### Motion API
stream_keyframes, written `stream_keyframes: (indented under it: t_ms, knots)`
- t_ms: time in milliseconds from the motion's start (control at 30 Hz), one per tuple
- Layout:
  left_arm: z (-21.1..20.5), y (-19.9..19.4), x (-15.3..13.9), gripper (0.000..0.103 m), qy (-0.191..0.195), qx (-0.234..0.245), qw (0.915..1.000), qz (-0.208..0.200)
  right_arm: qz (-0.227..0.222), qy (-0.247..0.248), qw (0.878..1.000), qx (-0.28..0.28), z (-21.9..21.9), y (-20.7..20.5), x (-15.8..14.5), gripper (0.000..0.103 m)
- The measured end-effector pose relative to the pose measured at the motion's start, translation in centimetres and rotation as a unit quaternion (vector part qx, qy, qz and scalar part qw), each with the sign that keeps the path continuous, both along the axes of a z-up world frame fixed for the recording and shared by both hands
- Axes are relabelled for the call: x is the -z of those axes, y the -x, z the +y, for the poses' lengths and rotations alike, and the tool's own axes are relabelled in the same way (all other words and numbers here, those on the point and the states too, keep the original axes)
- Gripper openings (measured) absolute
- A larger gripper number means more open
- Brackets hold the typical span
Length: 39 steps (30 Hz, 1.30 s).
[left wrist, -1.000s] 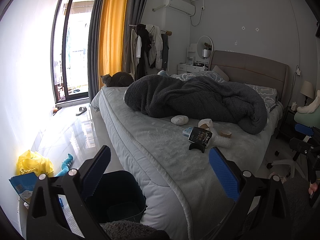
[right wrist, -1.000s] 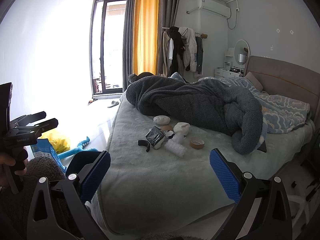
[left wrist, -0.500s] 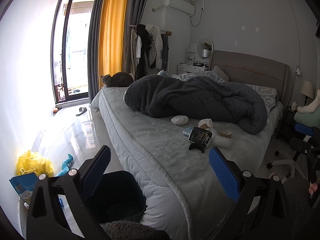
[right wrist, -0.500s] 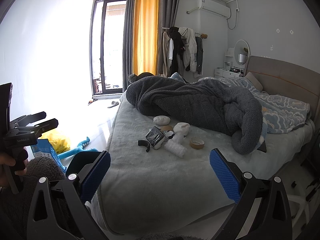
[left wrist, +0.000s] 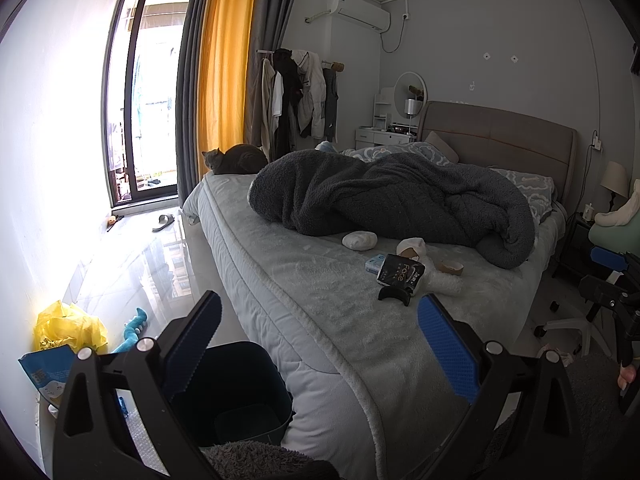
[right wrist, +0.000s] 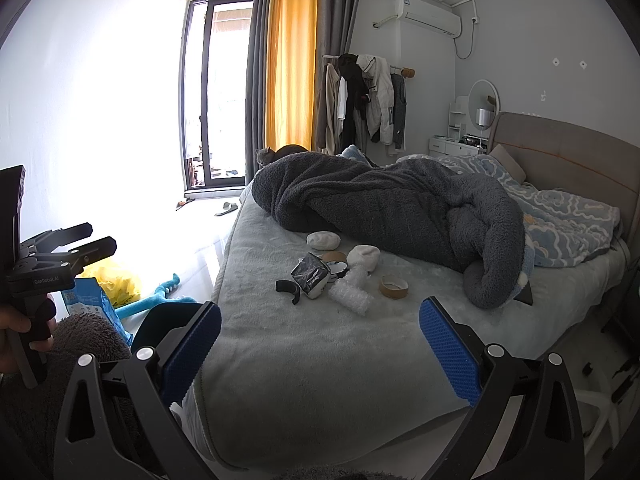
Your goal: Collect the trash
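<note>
Trash lies in a cluster on the grey bed (right wrist: 320, 360): a black tissue pack (right wrist: 311, 275) (left wrist: 401, 274), a curved black piece (right wrist: 289, 289) (left wrist: 394, 294), a bubble-wrap roll (right wrist: 351, 291), a brown tape core (right wrist: 393, 286) (left wrist: 451, 267), and white crumpled wads (right wrist: 323, 240) (left wrist: 360, 240). A dark bin (left wrist: 236, 392) stands on the floor at the bed's near corner. My left gripper (left wrist: 318, 340) is open above the bin and bed edge, holding nothing. My right gripper (right wrist: 320, 346) is open over the bed's near part, short of the trash. The left gripper also shows at the left edge (right wrist: 60, 256).
A heaped dark blanket (right wrist: 392, 208) covers the bed's middle, and a grey cat (left wrist: 236, 159) sits at its far corner. On the floor left lie a yellow bag (left wrist: 68, 328), a blue packet (left wrist: 48, 372) and a teal toy (left wrist: 132, 330). An office chair (left wrist: 580, 320) stands at right.
</note>
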<state>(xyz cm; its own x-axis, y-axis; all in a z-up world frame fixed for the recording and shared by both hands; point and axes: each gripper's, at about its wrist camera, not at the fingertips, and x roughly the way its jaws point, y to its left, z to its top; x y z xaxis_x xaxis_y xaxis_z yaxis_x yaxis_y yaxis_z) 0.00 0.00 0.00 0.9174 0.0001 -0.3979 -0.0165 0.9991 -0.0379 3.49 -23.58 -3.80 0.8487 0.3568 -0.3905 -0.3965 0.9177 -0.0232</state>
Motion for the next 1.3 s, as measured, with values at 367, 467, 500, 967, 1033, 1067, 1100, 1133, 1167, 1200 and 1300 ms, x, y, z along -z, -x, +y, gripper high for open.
stream_keyframes:
  t_ms: [367,467,500,967,1033,1067,1100,1133,1167,1200,1300]
  knots:
    - [0.0,0.0,0.0,0.100,0.000,-0.001,1.0000,0.000,0.000,0.001,1.000,0.000,0.0,0.0,0.0,0.100]
    - [0.0,0.0,0.0,0.100,0.000,0.000,1.0000,0.000,0.000,0.001,1.000,0.000,0.0,0.0,0.1,0.100]
    - [0.0,0.0,0.0,0.100,0.000,0.000,1.0000,0.000,0.001,0.001,1.000,0.000,0.0,0.0,0.1,0.100]
    - [0.8,-0.6,-0.1,0.100,-0.004,-0.025,0.9996,0.012,0.024,-0.014,1.000,0.006,-0.7,-1.0,0.2,0.100]
    - [1.1,-0.4,-0.3,0.100,-0.002,-0.022,0.9997,0.009,0.031,-0.012,0.999,0.013,-0.7,-1.3,0.3,0.100]
    - [1.2,-0.4,-0.4,0.100,-0.002,-0.021,0.9998,0.007,0.037,-0.005,0.999,0.017,-0.6,-1.5,0.4,0.100]
    - [1.3,-0.5,-0.4,0.100,-0.001,-0.018,0.9998,0.005,0.041,0.004,0.999,0.021,-0.5,-1.7,0.5,0.100]
    - [1.3,-0.7,-0.4,0.100,0.000,-0.015,0.9999,0.005,0.047,0.018,0.998,0.026,-0.2,-2.0,0.7,0.100]
    - [1.3,-0.8,-0.3,0.100,0.001,-0.011,0.9999,0.006,0.048,0.023,0.998,0.028,0.0,-2.1,0.7,0.100]
    - [1.3,-1.1,-0.1,0.100,0.002,-0.006,0.9999,0.009,0.049,0.028,0.998,0.031,0.2,-2.3,0.7,0.100]
    - [1.3,-2.0,0.6,0.100,0.010,0.015,0.9996,0.019,0.054,0.012,0.998,0.038,0.2,-2.9,0.7,0.100]
